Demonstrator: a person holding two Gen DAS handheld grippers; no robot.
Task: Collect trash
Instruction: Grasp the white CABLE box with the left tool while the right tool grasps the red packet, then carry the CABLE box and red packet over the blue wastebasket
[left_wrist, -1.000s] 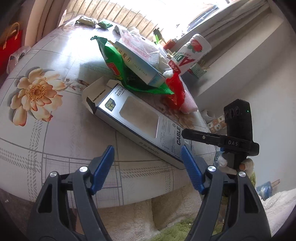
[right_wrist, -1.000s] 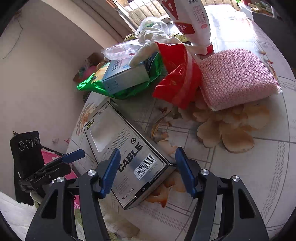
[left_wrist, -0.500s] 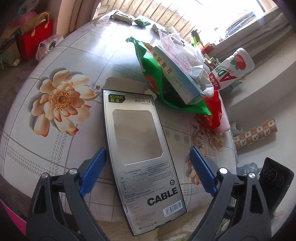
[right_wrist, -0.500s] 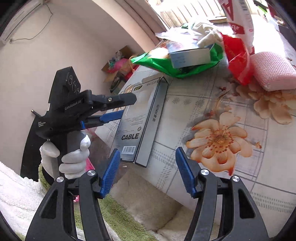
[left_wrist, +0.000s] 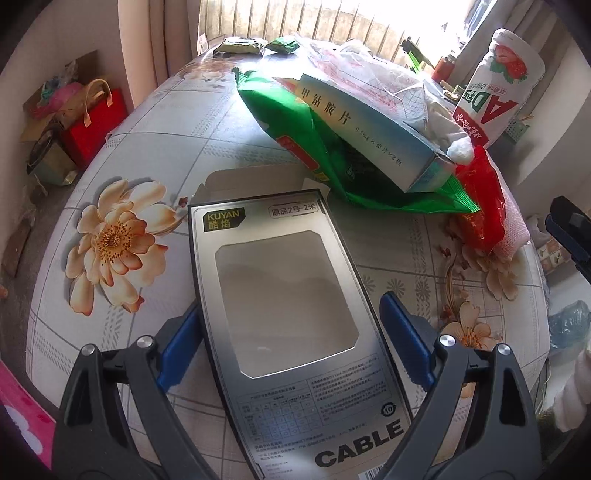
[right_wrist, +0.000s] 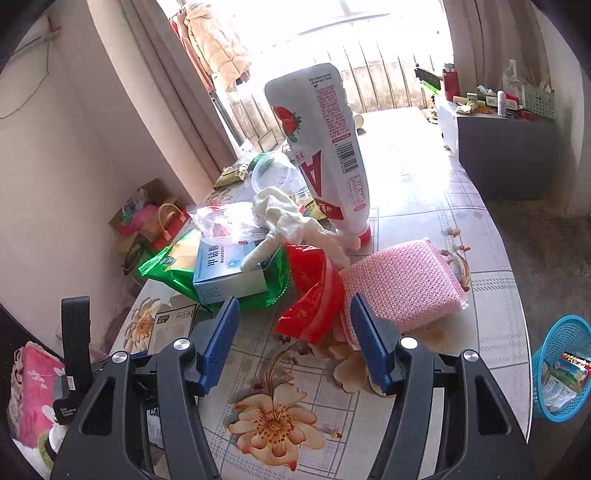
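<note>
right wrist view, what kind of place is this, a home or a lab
Most likely a lived-in home. A round table with a floral tablecloth holds household trash, a padded coat hangs by the bright barred window, and a small blue wastebasket stands on the floor beside the table.

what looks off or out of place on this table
The tall strawberry drink bottle stands upside down on its red cap. The cable box has its end flap open and its window shows nothing inside; it sits between the open left gripper's fingers. A crumpled white cloth is draped over the heaped wrappers.
</note>
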